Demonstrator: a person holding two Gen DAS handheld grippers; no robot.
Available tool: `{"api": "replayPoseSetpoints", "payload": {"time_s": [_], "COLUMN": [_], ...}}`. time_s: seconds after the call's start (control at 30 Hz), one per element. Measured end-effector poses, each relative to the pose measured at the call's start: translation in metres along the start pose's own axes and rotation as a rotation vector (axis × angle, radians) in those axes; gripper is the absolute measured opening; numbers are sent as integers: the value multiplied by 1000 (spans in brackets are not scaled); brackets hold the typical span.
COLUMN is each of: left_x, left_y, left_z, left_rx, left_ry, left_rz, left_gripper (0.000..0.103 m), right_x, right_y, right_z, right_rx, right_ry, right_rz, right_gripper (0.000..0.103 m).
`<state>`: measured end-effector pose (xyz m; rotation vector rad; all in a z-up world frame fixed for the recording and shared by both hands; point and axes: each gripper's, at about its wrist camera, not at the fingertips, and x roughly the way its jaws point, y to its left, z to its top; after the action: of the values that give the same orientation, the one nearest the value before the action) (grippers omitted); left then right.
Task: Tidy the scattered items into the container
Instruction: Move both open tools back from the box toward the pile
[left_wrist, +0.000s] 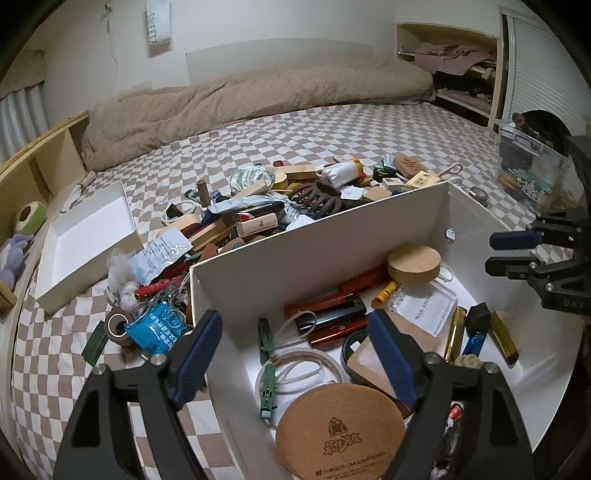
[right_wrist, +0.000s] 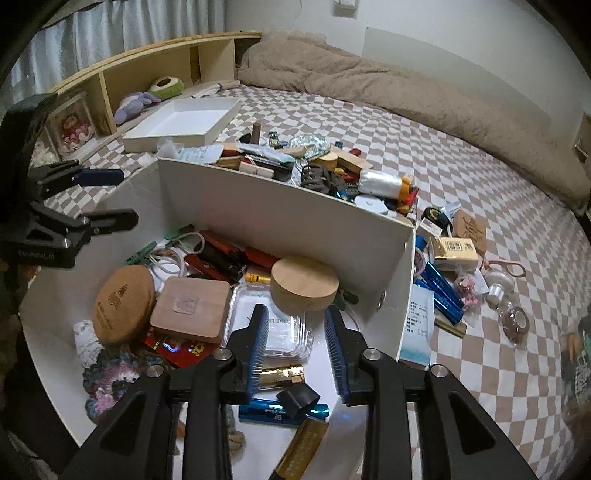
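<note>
A white box (left_wrist: 280, 254) (right_wrist: 295, 218) stands on the checkered bed and holds several items: a round cork coaster (left_wrist: 340, 432) (right_wrist: 123, 304), a wooden lid (left_wrist: 415, 264) (right_wrist: 304, 284), red tubes (left_wrist: 332, 299), a clear case (right_wrist: 280, 325). A heap of scattered small items (left_wrist: 258, 206) (right_wrist: 314, 170) lies behind the box. My left gripper (left_wrist: 295, 354) is open and empty, straddling the box's left wall. My right gripper (right_wrist: 297, 332) is open and empty above the box's contents; it also shows in the left wrist view (left_wrist: 513, 253).
A white box lid (left_wrist: 85, 236) (right_wrist: 184, 123) lies at the left. More loose items (right_wrist: 450, 266) lie right of the box. A beige duvet (left_wrist: 258, 99) is bunched at the far side. A wooden shelf (right_wrist: 147, 74) holds plush toys. A clear bin (left_wrist: 528, 166) stands at the right.
</note>
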<state>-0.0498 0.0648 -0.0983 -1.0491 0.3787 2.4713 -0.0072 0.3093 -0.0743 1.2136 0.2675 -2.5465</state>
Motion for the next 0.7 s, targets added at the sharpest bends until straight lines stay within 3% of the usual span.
{"api": "replayPoseSetpoints", "payload": {"time_s": [0.03, 0.07, 0.17, 0.23, 0.7], "left_x": [-1, -3, -7, -8, -18], "left_y": [-1, -2, -4, -5, -6], "left_z": [0, 0, -1, -1, 2], "left_rx": [3, 4, -2, -2, -20], "left_ry": [-4, -6, -16, -19, -30], "left_rz": [3, 2, -6, -4, -19], "left_gripper": [85, 87, 97, 103, 103], "right_x": [-3, -6, -13, -15, -17], "right_y": [1, 3, 4, 4, 0], "right_z": [0, 1, 2, 3, 5], "right_rx": [-5, -14, -15, -7, 24], "right_ry": [-15, -36, -64, -79, -89], "right_rz": [-10, -23, -30, -24, -15], "right_gripper": [89, 94, 94, 103, 103]}}
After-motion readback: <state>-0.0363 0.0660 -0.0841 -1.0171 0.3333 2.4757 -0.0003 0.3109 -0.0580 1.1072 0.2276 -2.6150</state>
